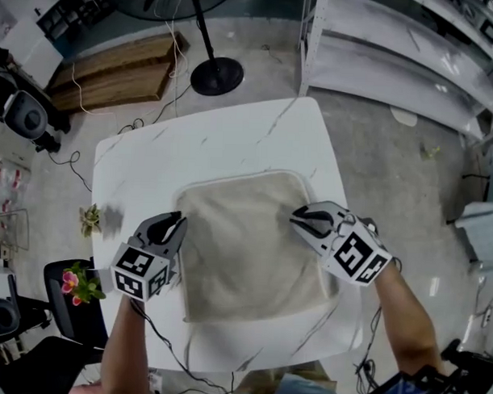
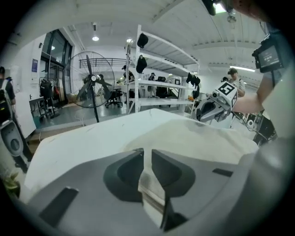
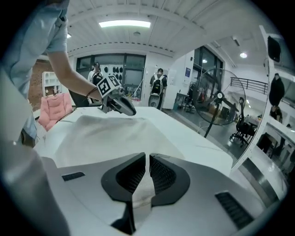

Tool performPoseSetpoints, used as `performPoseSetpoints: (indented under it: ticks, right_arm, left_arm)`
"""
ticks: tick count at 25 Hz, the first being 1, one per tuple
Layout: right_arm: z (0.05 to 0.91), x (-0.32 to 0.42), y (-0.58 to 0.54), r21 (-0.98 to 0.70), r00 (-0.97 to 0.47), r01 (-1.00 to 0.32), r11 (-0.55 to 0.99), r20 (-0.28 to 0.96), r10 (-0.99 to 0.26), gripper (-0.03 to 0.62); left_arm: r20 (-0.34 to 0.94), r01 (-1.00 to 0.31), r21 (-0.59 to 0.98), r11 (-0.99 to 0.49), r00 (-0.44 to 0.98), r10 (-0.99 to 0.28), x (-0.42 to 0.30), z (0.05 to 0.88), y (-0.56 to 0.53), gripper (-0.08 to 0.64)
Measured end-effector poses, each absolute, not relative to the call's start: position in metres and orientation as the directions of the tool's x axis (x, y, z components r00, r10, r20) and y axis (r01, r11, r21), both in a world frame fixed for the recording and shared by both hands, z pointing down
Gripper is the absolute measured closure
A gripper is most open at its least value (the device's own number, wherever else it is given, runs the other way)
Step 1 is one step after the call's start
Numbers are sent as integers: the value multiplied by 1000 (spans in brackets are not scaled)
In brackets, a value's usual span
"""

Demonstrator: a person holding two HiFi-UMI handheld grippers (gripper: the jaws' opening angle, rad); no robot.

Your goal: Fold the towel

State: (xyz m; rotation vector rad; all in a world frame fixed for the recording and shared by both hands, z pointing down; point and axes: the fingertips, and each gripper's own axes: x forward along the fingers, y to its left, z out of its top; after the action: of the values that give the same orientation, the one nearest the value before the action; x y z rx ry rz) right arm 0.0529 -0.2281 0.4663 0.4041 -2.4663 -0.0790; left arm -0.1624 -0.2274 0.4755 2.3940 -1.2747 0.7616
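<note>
A white table (image 1: 151, 160) carries a beige towel (image 1: 245, 249) spread across its middle. The left gripper (image 1: 178, 224) is clamped on the towel's left edge and the right gripper (image 1: 299, 218) on its right edge, with cloth pinched between each pair of jaws.

Floor fan (image 1: 216, 74), shelving (image 1: 381, 51), pink flowers (image 1: 71, 279)

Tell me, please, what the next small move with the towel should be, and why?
Probably lift both tools a little, together: the left tool and right tool are each shut on a side edge of the towel, which otherwise lies spread on the table, so the edges must clear the surface before folding over.
</note>
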Motion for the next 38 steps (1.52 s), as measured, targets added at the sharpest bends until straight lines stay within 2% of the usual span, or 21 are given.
performPoseSetpoints:
  ticks: [5,12,19,21,30,34,38]
  right_arm:
    - [426,59,-181,219,-773,-220,951,555,-307,515]
    - [424,67,-98,253,-783,-161,954,555,-279,484]
    - [451,82,-38,314,-756,-76,947,601,-259,400]
    - [461,86,-29,353,-732,-38,935,627,-266,387]
    - [497,108,-37,489,-617,76,869,707,-345,391]
    - [508,110,-43,524,-592,121,843,720,-363,444]
    - [511,109,-48,538,-595,106,836,708,-380,499]
  left_arm:
    - [523,-799,3,-602,514,-680,-144,437,-179,485]
    - [492,-759,-97,-644,526,-694,-128,438,-87,453]
    - [547,-673,-173,-719,542,-638,-120,472,-16,301]
    - [581,-633,-211,-745,532,-616,-118,483,-3,283]
    - [647,-547,-267,-793,508,-569,-121,513,3,311]
    - [674,-514,-249,-821,516,-528,-120,516,1,318]
    - [696,-494,-218,-842,526,-489,-119,517,1,325]
